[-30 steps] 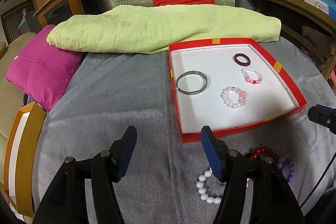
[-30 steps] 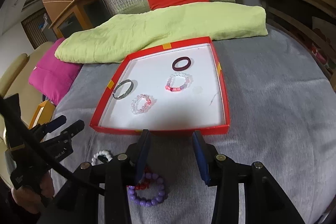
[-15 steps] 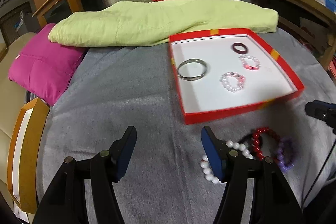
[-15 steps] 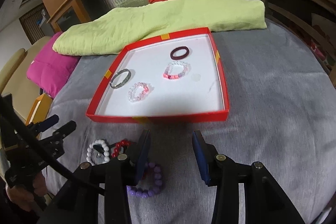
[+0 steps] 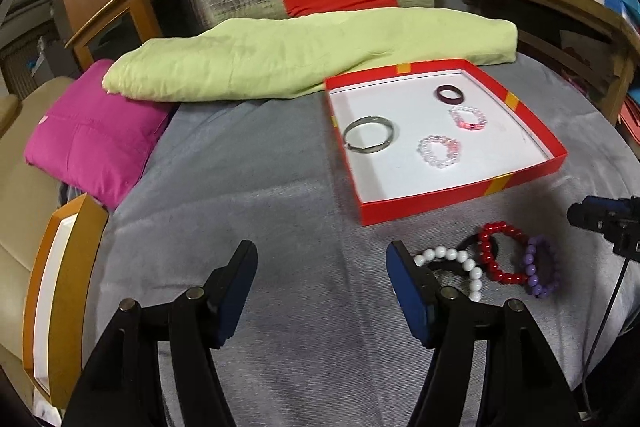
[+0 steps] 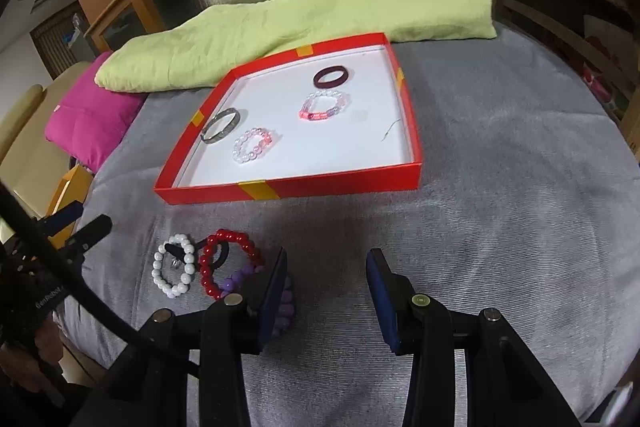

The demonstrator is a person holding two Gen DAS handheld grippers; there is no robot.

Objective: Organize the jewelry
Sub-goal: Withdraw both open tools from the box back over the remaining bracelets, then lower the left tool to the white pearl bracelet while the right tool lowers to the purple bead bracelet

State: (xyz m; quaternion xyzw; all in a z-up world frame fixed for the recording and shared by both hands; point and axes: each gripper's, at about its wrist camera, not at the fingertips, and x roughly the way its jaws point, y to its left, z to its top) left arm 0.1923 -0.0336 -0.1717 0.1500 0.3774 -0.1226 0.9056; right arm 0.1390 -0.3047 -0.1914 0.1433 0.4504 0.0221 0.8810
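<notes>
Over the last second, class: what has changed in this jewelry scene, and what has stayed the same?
Both grippers drew back from the red box, so the loose bracelets on the grey cloth, white, red and purple, show more fully. The left gripper and right gripper stayed open and empty. The four pieces in the box did not move.

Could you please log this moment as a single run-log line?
left gripper: open, empty | right gripper: open, empty | red tray: four bracelets | white bead bracelet: outside tray
</notes>
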